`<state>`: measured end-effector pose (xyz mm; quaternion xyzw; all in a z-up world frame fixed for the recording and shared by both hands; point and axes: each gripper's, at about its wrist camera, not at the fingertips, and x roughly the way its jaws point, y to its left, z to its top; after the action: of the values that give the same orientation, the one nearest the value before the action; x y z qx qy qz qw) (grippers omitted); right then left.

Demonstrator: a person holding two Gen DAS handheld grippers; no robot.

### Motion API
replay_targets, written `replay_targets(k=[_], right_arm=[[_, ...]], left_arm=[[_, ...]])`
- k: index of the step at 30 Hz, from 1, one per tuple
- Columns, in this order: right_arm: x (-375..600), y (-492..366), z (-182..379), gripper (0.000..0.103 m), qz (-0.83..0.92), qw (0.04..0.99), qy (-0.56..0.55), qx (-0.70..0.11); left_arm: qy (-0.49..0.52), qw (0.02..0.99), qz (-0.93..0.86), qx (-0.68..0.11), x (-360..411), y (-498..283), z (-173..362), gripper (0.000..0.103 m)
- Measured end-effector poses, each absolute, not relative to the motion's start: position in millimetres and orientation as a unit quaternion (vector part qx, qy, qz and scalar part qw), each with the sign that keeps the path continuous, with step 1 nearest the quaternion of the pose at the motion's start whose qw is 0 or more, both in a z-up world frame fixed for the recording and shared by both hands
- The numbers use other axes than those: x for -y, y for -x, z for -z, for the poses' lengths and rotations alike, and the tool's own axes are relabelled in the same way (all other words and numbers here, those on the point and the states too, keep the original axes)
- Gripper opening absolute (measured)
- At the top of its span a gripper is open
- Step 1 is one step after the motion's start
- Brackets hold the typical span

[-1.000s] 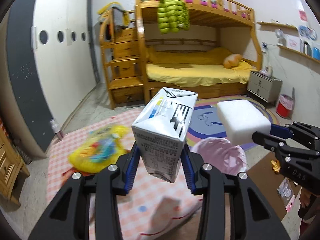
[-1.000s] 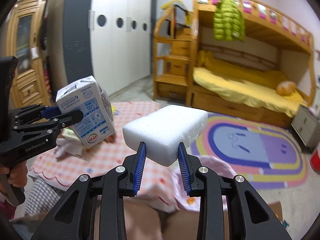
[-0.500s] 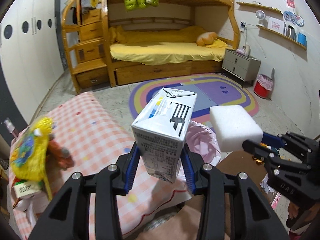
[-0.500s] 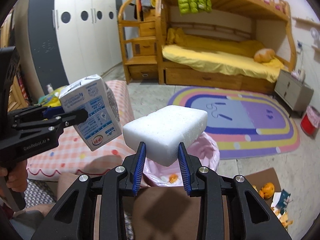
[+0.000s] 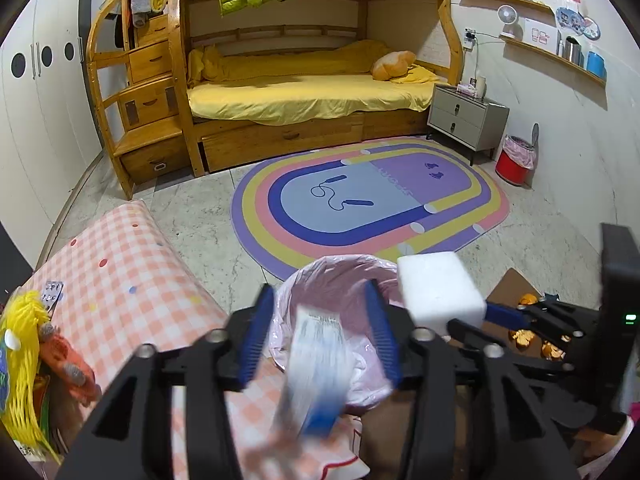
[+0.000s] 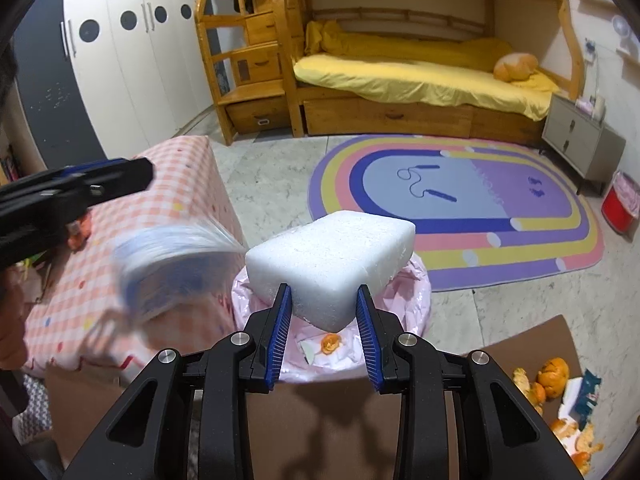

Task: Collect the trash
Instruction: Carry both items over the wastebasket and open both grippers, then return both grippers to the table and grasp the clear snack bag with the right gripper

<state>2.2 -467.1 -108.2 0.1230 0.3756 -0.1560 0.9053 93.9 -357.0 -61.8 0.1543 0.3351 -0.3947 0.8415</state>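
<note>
Right wrist view: white foam block (image 6: 332, 258) sits directly above the pink-lined bin (image 6: 412, 300), between the right gripper (image 6: 324, 320)'s loosening jaws; the left gripper (image 5: 320, 332) has just opened, blurred blue-white carton (image 5: 318, 368) falling.

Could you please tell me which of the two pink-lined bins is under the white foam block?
The near pink-bagged bin beside the checked table, not the red bin by the grey nightstand.

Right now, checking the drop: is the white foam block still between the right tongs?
Yes, the white foam block sits between the right tongs.
</note>
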Motion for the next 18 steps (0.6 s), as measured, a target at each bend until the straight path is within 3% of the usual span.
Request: replay_targets(k=[3,7,18], right_arm=[[473,-16,117,0.056,0.156,0.898,-0.129,-0.392],[472,-9,110,0.056,0.168,0.9,-0.133,-0.379],[447,21,57,0.056,0.156,0.92,-0.136,-0.332]], left_arm=[[-0.149,0.847,0.382,-0.338,351,-100,60,0.06],[-0.144,0.858,0.355,-0.343,332,-106,55,0.065],[-0.122,0.871,0.329,-0.343,279,-93,38,0.065]])
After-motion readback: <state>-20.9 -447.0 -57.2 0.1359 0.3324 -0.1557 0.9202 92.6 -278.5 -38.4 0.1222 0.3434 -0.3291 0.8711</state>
